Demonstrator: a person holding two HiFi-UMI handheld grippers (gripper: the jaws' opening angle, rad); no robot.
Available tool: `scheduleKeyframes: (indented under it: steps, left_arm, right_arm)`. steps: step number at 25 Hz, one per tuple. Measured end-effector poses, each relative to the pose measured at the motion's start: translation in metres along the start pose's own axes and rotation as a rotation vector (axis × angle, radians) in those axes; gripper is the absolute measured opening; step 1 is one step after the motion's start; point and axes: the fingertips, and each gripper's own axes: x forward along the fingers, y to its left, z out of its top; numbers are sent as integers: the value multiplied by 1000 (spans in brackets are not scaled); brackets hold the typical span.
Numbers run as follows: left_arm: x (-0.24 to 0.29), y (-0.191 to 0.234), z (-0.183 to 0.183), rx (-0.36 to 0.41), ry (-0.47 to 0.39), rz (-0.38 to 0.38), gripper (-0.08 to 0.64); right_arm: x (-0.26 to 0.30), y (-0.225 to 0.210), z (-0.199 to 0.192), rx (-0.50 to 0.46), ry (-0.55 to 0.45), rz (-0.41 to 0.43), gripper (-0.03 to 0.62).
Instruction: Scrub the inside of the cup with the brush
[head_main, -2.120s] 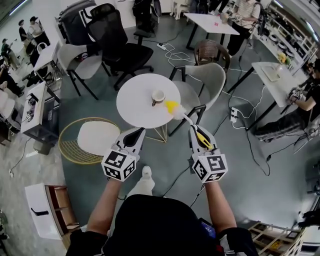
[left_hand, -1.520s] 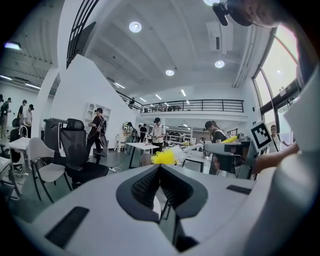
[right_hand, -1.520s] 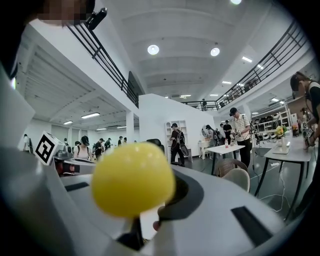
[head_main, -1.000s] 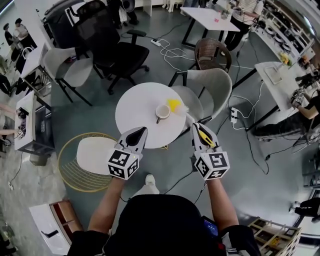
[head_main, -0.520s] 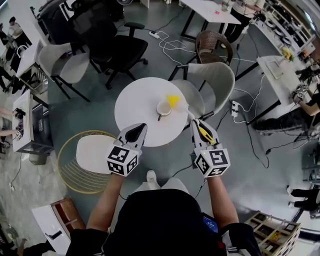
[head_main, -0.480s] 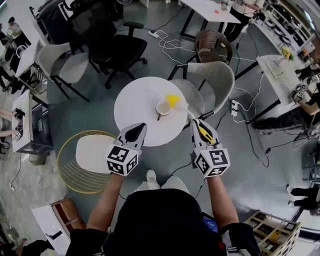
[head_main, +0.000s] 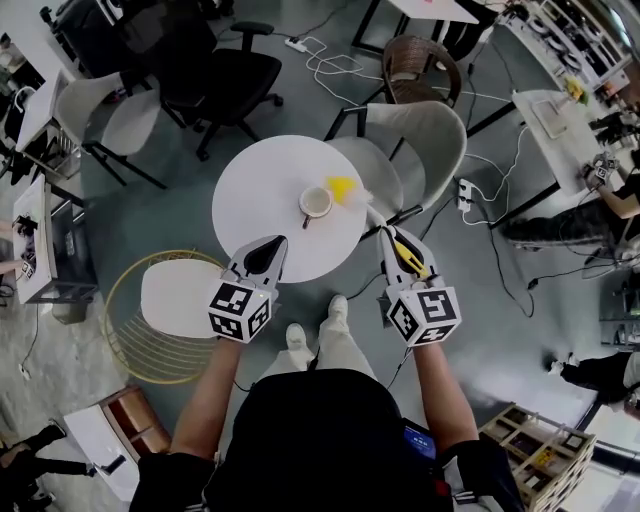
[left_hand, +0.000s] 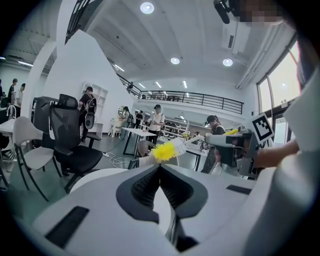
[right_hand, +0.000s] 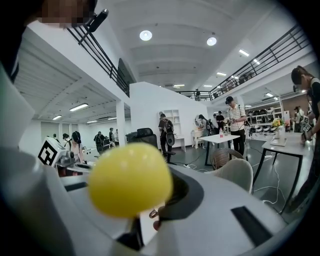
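Grips brush (head_main: 343, 188) by its handle in right gripper (head_main: 392, 236), yellow bristles just beside white cup (head_main: 316, 202) on round table (head_main: 250, 180). Holds left gripper (head_main: 272, 243) pinched together, empty. Could topple the unsteadied cup should bristles snag its rim.
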Motion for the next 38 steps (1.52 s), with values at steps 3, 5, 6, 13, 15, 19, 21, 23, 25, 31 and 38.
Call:
scheduleKeyframes:
  steps: [3, 5, 6, 13, 15, 19, 21, 23, 25, 31, 38]
  left_arm:
    - [9, 9, -2, -11, -25, 54, 15]
    - [14, 17, -5, -16, -30, 82, 15]
    - [17, 21, -7, -18, -27, 87, 15]
    - [40, 32, -28, -20, 9, 86, 15]
    - [44, 37, -34, -20, 17, 85, 17]
    - [55, 44, -49, -27, 18, 98, 17]
    - [62, 47, -56, -37, 25, 100, 15]
    - [68, 49, -65, -38, 35, 103, 17]
    - [76, 52, -72, -25, 42, 103, 15]
    - [89, 54, -91, -12, 58, 101, 15]
    - [95, 60, -115, -23, 73, 103, 15]
  right_arm:
    - [6, -8, -6, -8, 22, 6, 49]
    - [12, -12, -8, -15, 33, 10, 49]
    - [16, -14, -9, -15, 34, 11, 49]
    - [33, -25, -22, -15, 43, 25, 49]
    - [38, -25, -27, -11, 49, 28, 49]
    - [49, -28, -38, -7, 61, 42, 49]
    - [53, -29, -41, -6, 62, 45, 49]
    - [55, -28, -44, -4, 60, 44, 49]
    - [61, -27, -48, 1, 56, 46, 49]
    - [74, -27, -59, 8, 55, 59, 49]
    - [79, -30, -74, 19, 62, 66, 49]
